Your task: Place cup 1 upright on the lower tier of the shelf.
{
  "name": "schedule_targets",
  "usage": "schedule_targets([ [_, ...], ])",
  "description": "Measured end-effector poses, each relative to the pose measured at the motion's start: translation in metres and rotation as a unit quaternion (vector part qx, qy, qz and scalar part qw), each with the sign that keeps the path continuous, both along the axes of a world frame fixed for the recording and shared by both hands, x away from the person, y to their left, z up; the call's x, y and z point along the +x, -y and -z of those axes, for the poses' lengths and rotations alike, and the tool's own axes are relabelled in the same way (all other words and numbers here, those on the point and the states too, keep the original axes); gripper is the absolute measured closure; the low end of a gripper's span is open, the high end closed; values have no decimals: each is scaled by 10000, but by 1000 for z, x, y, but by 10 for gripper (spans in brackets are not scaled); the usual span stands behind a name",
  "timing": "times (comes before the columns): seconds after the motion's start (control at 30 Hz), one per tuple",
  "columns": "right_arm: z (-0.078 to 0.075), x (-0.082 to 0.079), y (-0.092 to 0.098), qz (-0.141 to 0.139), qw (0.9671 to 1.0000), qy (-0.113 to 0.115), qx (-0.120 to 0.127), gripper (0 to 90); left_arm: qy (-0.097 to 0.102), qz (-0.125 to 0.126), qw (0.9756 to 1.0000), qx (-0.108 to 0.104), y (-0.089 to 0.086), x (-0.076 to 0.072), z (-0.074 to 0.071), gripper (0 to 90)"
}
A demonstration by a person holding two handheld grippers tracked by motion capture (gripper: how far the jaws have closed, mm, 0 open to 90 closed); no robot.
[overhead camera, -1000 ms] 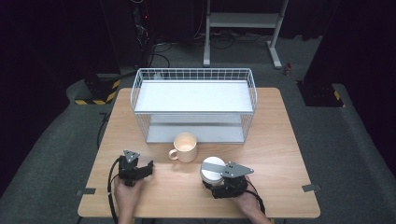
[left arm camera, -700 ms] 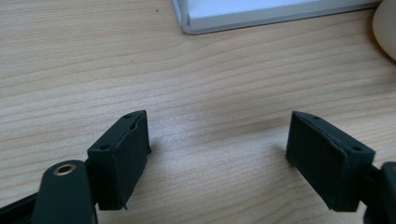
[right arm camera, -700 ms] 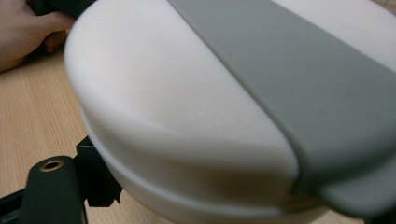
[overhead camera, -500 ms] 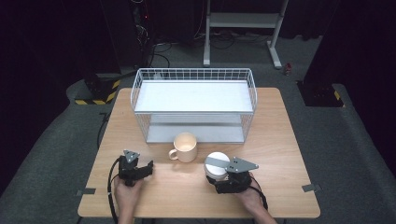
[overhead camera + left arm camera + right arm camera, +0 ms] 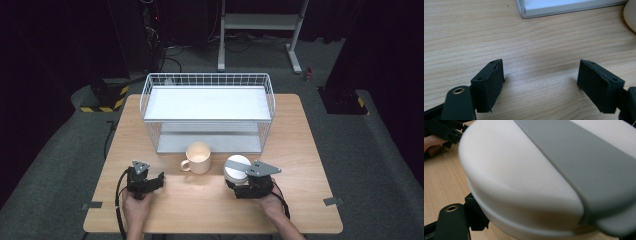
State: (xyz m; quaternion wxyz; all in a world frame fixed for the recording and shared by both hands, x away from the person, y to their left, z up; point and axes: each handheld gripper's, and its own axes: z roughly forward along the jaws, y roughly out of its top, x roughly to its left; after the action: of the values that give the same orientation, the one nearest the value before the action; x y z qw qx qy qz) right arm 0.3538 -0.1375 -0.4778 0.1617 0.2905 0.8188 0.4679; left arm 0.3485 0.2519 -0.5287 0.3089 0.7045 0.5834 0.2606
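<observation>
A white round container with a grey band across its top sits tilted in my right gripper, which is shut on it at the table's front right. One black finger presses against its side; the other is hidden behind it. A cream mug stands just left of the container, handle to the left. My left gripper rests on the wood at the front left, open, with bare table between its pads. The mug's edge shows at the far right of the left gripper view.
A white wire basket with a flat white shelf stands at the back middle of the wooden table, its base just beyond my left gripper. The other hand shows far off in the right gripper view.
My right gripper has shifted a little right and away from the front edge, carrying the white container with it. The left gripper and the mug have stayed put.
</observation>
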Motion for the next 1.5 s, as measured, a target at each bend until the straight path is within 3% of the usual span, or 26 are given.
schedule_targets([
  [0.27, -2, 11, 5, 157, 9998, -95, -2, 184, 0, 0, 10000, -1, 0, 0, 0, 216],
  [0.73, -10, 39, 2, 479, 9989, -2, 11, 185, 0, -1, 10000, -2, 0, 0, 0, 215],
  [1.07, -14, 64, -4, 829, 9965, -30, -41, 185, 0, 0, 10000, -2, 0, 0, 0, 216],
  [1.5, -4, 86, -10, 1338, 9909, -20, -145, 185, -1, 2, 10000, -2, 0, 0, 0, 215],
])
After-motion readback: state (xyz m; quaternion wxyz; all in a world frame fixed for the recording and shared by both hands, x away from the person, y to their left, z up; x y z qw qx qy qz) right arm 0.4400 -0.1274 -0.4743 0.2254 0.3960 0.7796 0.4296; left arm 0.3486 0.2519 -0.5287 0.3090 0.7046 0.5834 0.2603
